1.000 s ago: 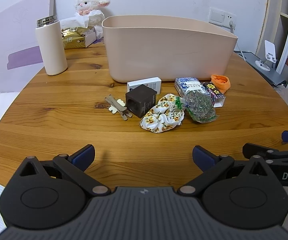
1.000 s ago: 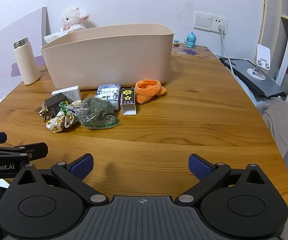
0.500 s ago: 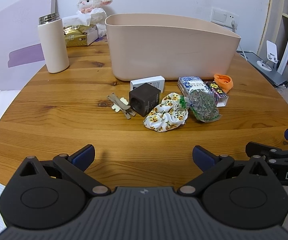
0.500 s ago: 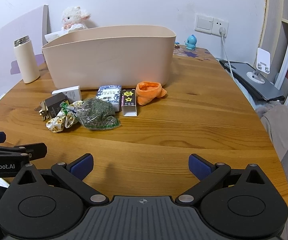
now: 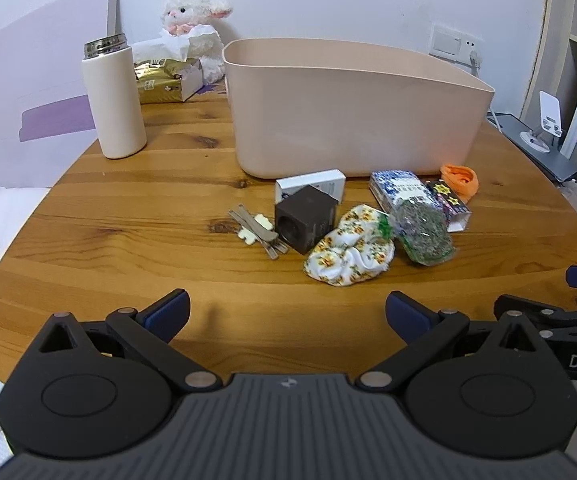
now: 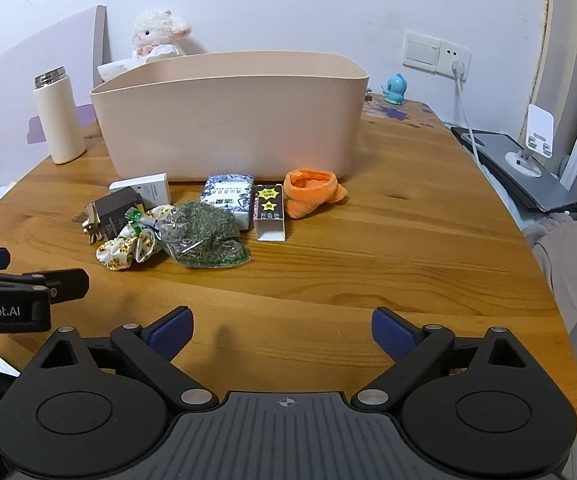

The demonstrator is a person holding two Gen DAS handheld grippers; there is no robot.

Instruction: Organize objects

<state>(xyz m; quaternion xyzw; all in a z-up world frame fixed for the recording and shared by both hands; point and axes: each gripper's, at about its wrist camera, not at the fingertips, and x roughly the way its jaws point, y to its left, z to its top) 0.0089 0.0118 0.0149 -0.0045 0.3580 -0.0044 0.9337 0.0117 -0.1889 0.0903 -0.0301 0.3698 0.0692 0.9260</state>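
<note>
A beige plastic bin (image 5: 352, 112) (image 6: 228, 116) stands on the round wooden table (image 5: 128, 240). In front of it lie small items: wooden clips (image 5: 254, 230), a dark cube charger (image 5: 304, 222), a white box (image 5: 312, 186), a floral scrunchie (image 5: 348, 252) (image 6: 130, 244), a bag of green tea (image 5: 424, 230) (image 6: 204, 236), a blue-white packet (image 6: 228, 196), a black star box (image 6: 269, 210) and an orange cloth (image 6: 310, 192). My left gripper (image 5: 286, 310) is open near the table's front edge. My right gripper (image 6: 282, 326) is open too, right of the left one. Neither holds anything.
A cream flask (image 5: 113, 100) stands left of the bin. Behind it are a tissue box (image 5: 168, 80) and a plush lamb (image 5: 194, 12). A blue figurine (image 6: 395, 88) and a wall socket (image 6: 436, 52) are at the back right; a grey stand (image 6: 524, 168) lies off the table's right edge.
Both grippers have drifted slightly forward and upward toward the items; the bin and pile sit a little lower in view. Nothing on the table has moved, and both grippers stay open.
</note>
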